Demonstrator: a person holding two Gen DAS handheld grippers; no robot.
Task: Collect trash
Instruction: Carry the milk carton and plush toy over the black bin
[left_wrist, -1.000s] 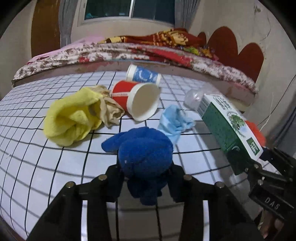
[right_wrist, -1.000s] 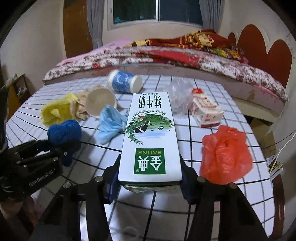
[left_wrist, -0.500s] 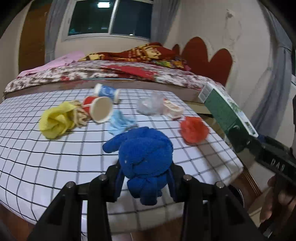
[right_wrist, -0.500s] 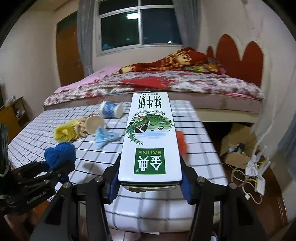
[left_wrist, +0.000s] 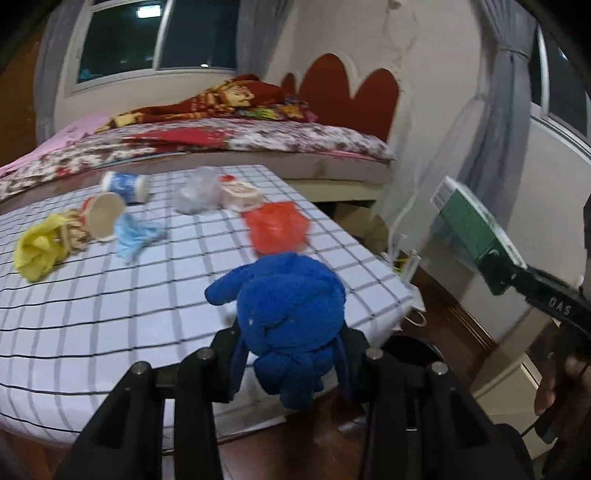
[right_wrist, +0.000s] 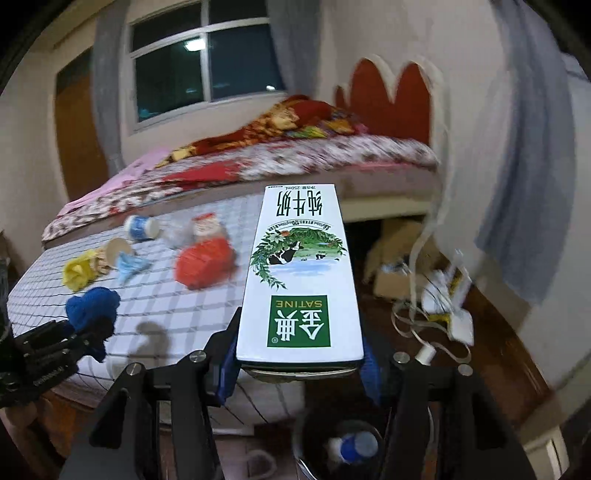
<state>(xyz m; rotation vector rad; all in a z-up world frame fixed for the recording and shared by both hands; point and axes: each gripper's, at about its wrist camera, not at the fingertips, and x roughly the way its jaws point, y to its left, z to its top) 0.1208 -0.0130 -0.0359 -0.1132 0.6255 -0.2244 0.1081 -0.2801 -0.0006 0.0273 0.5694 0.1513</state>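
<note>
- The left gripper (left_wrist: 291, 363) pinches a blue cloth (left_wrist: 288, 321) between its jaws; the cloth bulges above and hangs below the fingers, held over the table's near edge.
- The right gripper (right_wrist: 299, 365) clamps a milk carton (right_wrist: 301, 280) at its base, the carton lying flat along the fingers, green logo nearest the camera.
- In the left view the carton (left_wrist: 476, 236) is off the table's right side, above the floor.
- Below the right gripper a dark bin (right_wrist: 343, 443) stands on the floor, with a blue-and-white item inside.
- On the checked table (left_wrist: 110, 302) remain a yellow cloth (left_wrist: 37, 251), a paper cup (left_wrist: 103, 218) on its side, a blue cup (left_wrist: 125, 186), a light blue wad (left_wrist: 135, 238), a clear bag (left_wrist: 197, 194), a small red-and-white box (left_wrist: 240, 192) and an orange bag (left_wrist: 277, 227).
- The orange bag lies nearest the table's right edge; the clear bag touches the small box.
- A bed (left_wrist: 221, 140) stands behind the table.
</note>
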